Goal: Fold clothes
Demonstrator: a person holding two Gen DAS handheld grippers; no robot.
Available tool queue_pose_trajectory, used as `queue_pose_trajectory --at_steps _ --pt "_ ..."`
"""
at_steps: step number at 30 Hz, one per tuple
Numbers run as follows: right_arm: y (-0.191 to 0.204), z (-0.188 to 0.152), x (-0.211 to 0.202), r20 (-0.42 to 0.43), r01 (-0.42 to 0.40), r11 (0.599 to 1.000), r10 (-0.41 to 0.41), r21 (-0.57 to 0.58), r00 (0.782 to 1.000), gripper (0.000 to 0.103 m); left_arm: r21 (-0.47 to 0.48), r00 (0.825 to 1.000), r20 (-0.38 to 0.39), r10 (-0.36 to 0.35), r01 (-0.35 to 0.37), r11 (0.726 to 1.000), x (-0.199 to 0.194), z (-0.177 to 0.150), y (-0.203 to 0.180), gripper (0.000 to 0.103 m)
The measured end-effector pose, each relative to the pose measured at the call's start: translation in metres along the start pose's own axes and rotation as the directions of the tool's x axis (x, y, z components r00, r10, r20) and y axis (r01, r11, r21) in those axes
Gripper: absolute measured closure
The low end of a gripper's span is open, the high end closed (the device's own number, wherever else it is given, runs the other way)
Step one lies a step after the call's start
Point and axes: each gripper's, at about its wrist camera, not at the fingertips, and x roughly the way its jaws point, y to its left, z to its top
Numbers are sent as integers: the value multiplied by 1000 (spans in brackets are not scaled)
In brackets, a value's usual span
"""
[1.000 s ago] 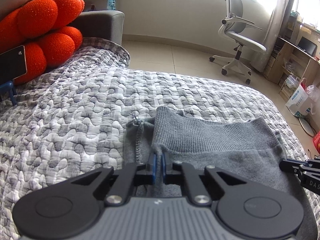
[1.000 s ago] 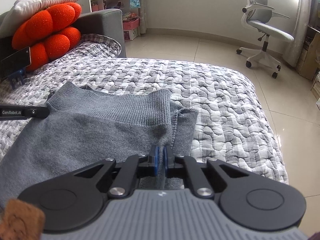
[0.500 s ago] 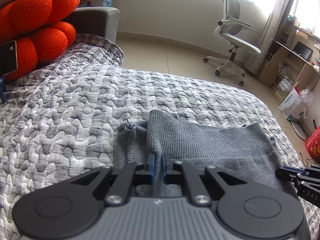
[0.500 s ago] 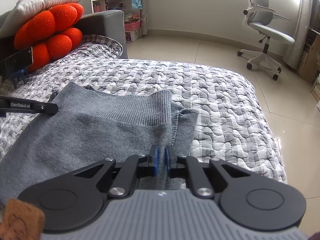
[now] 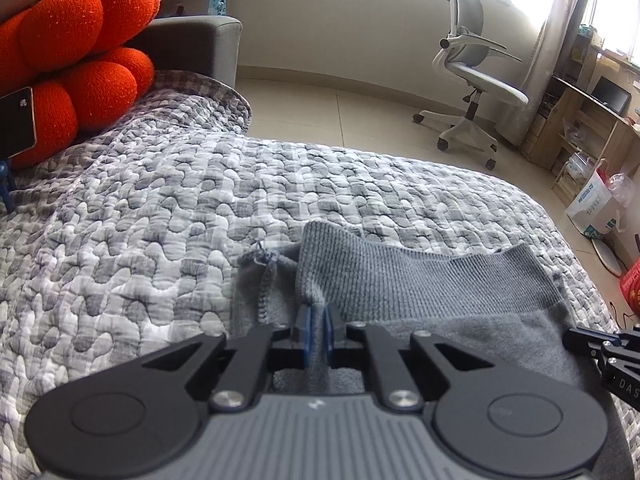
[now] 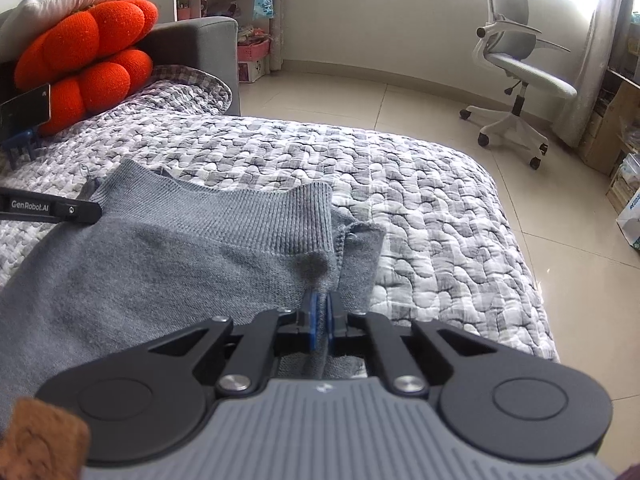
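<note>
Ahead of the grey sweater, the quilted bed lies bare out to its far and right edges, with open tiled floor beyond. At the far left, orange cushions, a propped phone and the grey headboard block the way. An office chair stands well apart.

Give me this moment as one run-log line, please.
stage: fold underway | left claw: shut on grey sweater | right claw: shut on grey sweater | surface: quilted bed
</note>
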Motion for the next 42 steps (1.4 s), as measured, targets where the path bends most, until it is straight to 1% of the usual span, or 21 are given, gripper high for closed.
queue_pose_trajectory --at_steps 2,4,8,10,13,14,16,19,22,25,27,29,31,33,35,37,39,42 --pt "0 0 -4 4 -10 1000 10 -1 1000 95 -13 1000 2 2 -2 1000 -4 2 3 93" --pt "-1 1 -9 15 -13 1000 13 0 1000 88 -36 1000 10 6 -6 999 -9 4 7 89" --pt "-3 3 -22 52 -21 1000 20 3 998 87 -62 999 17 35 -34 997 -24 7 13 84" --pt "-3 4 -29 68 -39 999 38 8 997 87 -64 1000 15 27 -26 998 -32 4 14 82" --pt "-1 4 -35 69 -106 994 105 19 992 87 -66 1000 11 10 -10 998 -46 -2 15 80" --pt "0 4 -36 63 -136 991 134 21 989 87 -50 1000 12 -6 7 999 -50 -5 12 80" --pt "6 -1 -37 38 -213 977 213 16 976 87 -8 999 17 -45 45 999 -60 -13 6 80" --pt "20 -9 -38 9 -290 957 290 -15 957 87 21 992 -5 -122 122 992 -65 -26 -4 80" --pt "35 -13 -37 -8 -330 943 330 -54 944 87 62 990 -39 -137 139 988 -58 -34 -16 80" --pt "43 -14 -32 -33 -346 936 345 -68 938 87 103 986 -75 -146 153 983 -50 -43 -29 80" --pt "45 -17 -26 -55 -342 937 339 -68 939 87 108 985 -96 -143 153 982 -44 -47 -33 80" --pt "44 -20 -20 -71 -337 939 333 -64 940 86 128 987 -92 -131 142 981 -43 -48 -36 80" --pt "41 -19 -21 -67 -341 939 338 -46 939 86 144 988 -74 -134 143 979 -47 -48 -38 80" --pt "40 -18 -25 -47 -349 936 347 -35 937 84 142 985 -60 -162 169 975 -52 -48 -40 79" --pt "39 -18 -28 -29 -362 932 361 -28 932 83 149 983 -59 -173 180 972 -51 -50 -45 79" --pt "43 -18 -26 -37 -369 929 367 -32 929 83 160 983 -73 -168 178 971 -46 -53 -50 78" --pt "48 -20 -20 -56 -357 933 354 -44 933 83 163 984 -79 -157 169 972 -42 -55 -51 78" --pt "50 -21 -16 -52 -346 936 343 -59 938 83 143 985 -83 -153 163 976 -39 -53 -50 78"
